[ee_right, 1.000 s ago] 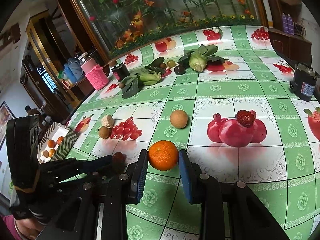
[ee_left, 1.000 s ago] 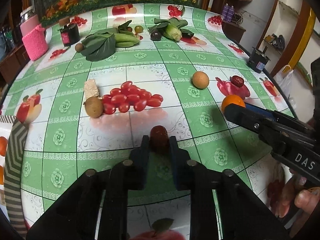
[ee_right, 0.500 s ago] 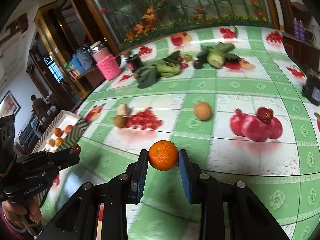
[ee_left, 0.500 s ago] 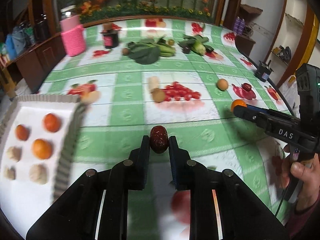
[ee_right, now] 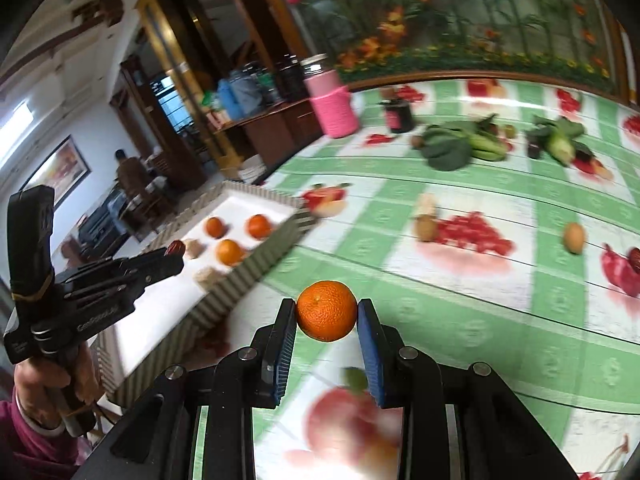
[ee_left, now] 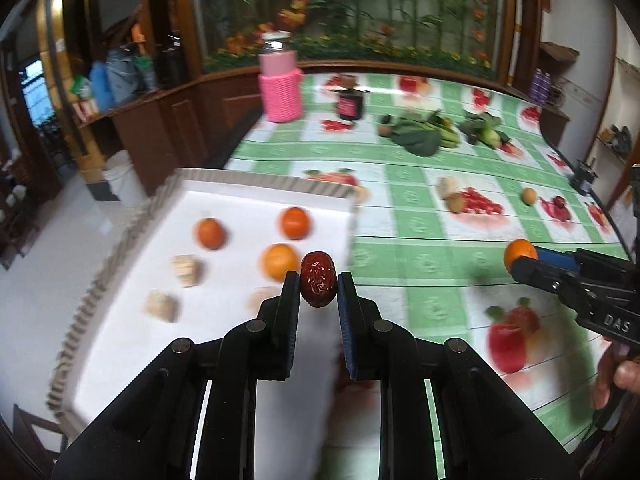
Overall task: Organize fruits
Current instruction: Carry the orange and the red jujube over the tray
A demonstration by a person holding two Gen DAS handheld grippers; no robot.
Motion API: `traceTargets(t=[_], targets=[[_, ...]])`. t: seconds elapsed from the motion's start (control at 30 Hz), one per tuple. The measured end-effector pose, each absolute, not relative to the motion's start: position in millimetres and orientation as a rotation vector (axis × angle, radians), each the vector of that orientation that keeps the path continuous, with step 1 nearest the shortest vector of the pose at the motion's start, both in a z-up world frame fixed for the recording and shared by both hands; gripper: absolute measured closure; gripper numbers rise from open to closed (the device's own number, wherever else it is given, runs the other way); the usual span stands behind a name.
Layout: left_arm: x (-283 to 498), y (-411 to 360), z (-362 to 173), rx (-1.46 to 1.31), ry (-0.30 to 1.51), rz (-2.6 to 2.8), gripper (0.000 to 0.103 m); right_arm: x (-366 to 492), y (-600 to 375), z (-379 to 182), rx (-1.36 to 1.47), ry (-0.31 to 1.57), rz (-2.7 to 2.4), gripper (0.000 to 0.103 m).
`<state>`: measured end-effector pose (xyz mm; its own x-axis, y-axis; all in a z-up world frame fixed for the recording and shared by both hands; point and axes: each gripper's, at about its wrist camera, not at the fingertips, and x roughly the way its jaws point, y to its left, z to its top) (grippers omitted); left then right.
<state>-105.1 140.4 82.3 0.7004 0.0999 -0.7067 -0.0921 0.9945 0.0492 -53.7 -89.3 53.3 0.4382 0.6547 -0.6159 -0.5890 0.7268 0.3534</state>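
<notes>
A white rectangular tray with a corrugated rim (ee_left: 256,179) sits at the left edge of the desk with a green-and-white checked fruit-print cloth (ee_left: 420,240). Three round orange mandarins (ee_left: 295,222) lie in it, pale cut blocks (ee_left: 186,270) left of them. Leafy green vegetables (ee_left: 416,140) lie at the far side.

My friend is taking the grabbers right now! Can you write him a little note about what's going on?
Left gripper: shut on a red date, held over the tray.
Right gripper: shut on an orange, over the table, beside the tray.
Done: three oranges and some pale pieces lie in the tray.
Left: put down the date and the orange, then fetch the second date, the tan round fruit and the brown fruit.
</notes>
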Motion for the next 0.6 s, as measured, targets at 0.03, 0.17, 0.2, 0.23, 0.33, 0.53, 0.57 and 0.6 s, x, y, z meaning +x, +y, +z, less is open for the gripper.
traceTargets(t=[0.03,0.17,0.2,0.23,0.33,0.53,0.57,0.6], targets=[[-108,147,82,0.006,0.786,0.119,0.085,-56,-83,54,0.088,0.806,0.783,0.073],[-119,172,82,-0.013,0.779,0.168,0.085,-66,-55,57,0.057,0.808,0.821,0.073],[-123,179,82,-0.014,0.776,0.184,0.085,-68,-49,58,0.049,0.807,0.83,0.073],[-125,183,81,-0.014,0.773,0.197,0.085,-71,-41,60,0.04,0.804,0.842,0.073],[-132,198,80,-0.017,0.763,0.233,0.085,-77,-26,64,0.02,0.797,0.865,0.073],[-141,217,78,-0.038,0.759,0.263,0.085,-86,4,67,-0.014,0.798,0.902,0.073],[-142,219,78,-0.041,0.758,0.265,0.085,-86,6,67,-0.018,0.799,0.906,0.073],[-143,221,77,-0.042,0.755,0.269,0.085,-87,10,68,-0.024,0.799,0.912,0.073]])
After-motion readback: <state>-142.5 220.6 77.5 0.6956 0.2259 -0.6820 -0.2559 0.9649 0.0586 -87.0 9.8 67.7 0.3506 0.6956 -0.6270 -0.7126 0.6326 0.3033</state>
